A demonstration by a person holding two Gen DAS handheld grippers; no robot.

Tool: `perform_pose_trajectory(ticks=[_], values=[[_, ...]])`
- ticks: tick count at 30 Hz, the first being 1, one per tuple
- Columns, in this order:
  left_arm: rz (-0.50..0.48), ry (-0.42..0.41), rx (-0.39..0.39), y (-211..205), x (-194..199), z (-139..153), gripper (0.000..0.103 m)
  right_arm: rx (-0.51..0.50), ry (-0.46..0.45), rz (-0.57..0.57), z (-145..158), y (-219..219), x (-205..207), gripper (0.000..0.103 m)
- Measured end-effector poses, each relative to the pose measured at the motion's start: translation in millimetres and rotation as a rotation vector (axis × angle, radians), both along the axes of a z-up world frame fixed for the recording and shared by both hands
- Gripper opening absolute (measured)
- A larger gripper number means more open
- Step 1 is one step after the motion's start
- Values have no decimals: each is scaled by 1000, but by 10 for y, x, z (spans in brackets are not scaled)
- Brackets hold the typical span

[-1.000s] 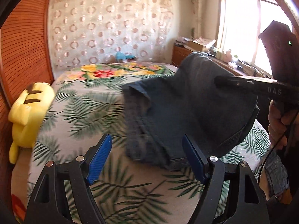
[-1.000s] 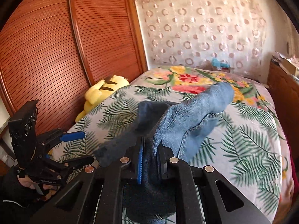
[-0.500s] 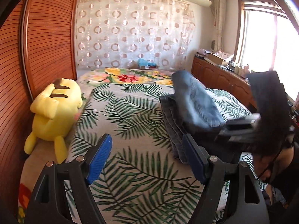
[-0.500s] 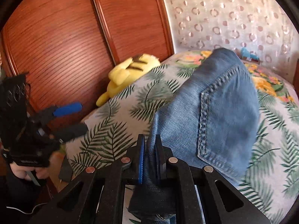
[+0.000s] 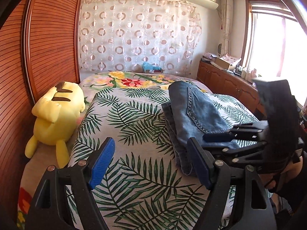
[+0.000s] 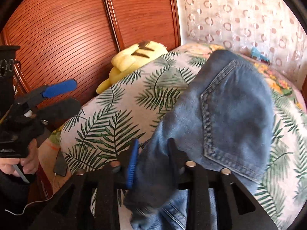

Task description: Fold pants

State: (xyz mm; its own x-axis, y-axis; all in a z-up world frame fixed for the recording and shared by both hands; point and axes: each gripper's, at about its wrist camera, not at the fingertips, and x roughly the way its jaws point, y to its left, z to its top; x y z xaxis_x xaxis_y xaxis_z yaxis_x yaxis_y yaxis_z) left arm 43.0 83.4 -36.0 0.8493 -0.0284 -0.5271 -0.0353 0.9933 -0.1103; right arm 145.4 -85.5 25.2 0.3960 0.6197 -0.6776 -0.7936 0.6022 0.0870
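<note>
Blue jeans (image 5: 197,111) lie folded in a stack on the right half of the palm-leaf bedspread (image 5: 134,118), back pocket up. My right gripper (image 6: 152,153) is at the near end of the jeans (image 6: 236,105); its jaws are opening, with a loose bunch of denim still between the pads. From the left wrist view the right gripper (image 5: 218,142) reaches in from the right at the jeans' near edge. My left gripper (image 5: 150,143) hangs open and holds nothing above the bedspread, left of the jeans. The left gripper (image 6: 74,94) is also seen at the bed's left corner.
A yellow plush toy (image 5: 57,113) lies along the bed's left edge against the slatted wooden wardrobe (image 5: 51,38). A low wooden cabinet (image 5: 226,82) with clutter runs under the window on the right. A hand (image 6: 25,164) holds the left gripper's handle.
The right gripper swung the lifted jeans over and down onto the bed, then its jaws parted from a tight grip. The left gripper drew back left, away from the jeans.
</note>
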Motion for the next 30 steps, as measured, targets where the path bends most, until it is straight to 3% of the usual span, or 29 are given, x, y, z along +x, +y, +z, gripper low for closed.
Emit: perform_pose_trajectory(ticks=[2, 9, 18, 30], values=[[-5, -2, 0, -28, 5, 17, 78, 7, -28, -12, 57, -38, -56, 42], [-27, 5, 10, -140, 57, 28, 78, 19, -119, -70, 177, -270, -185, 45], [-93, 49, 1, -366, 295, -35, 78, 26, -174, -134, 164, -333, -205, 53], [-180, 137, -21, -645, 719, -342, 78, -43, -186, -196, 133, -322, 263, 64]])
